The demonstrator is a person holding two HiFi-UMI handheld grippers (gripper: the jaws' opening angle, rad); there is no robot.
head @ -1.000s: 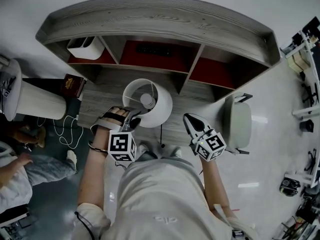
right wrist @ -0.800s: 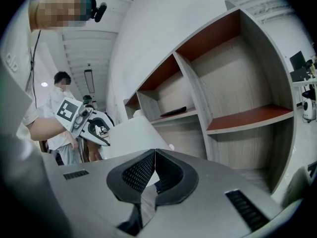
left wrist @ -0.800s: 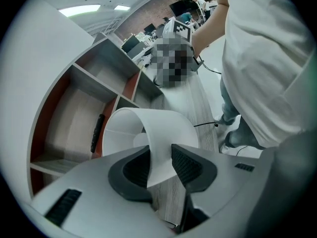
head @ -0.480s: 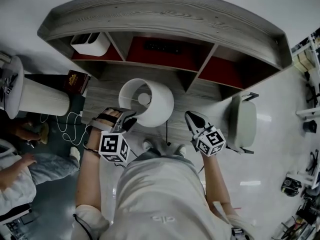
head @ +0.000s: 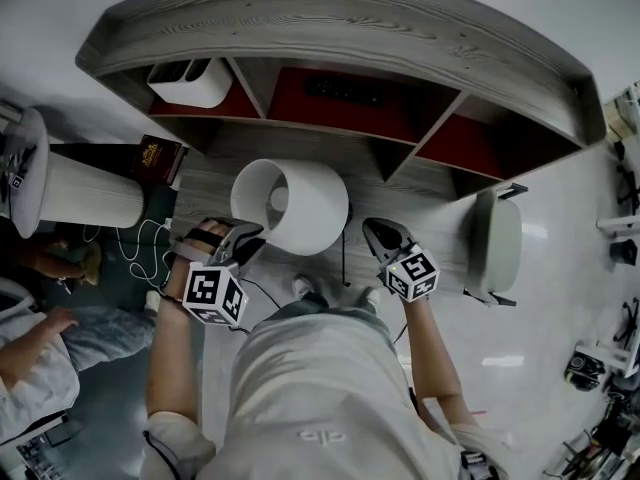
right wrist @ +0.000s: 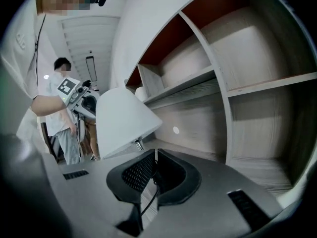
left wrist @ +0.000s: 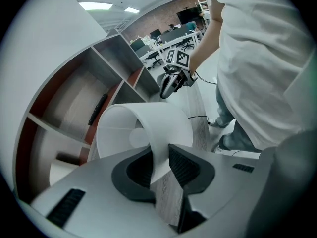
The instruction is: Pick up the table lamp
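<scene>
The grasp is in hand: the left claw [head: 250,234] is closing with the shade wall of the lamp [head: 290,206] between its jaws, not yet pinched; the right claw [head: 373,231] is shut, empty. The lamp is set on the worktop [head: 210,183] under the shelf [head: 330,38]. A firm pinch is needed before lifting. A white box [head: 190,83] is kept in the left bay, a dark bar [head: 345,90] in the middle

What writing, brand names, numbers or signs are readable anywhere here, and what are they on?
No text is legible.
Dark red box left of the grey wooden shelf unit: gold print, too small to read.
White shirt: faint emblem, unreadable.
Black-and-white marker cubes, left and right: square patterns, no letters.
</scene>
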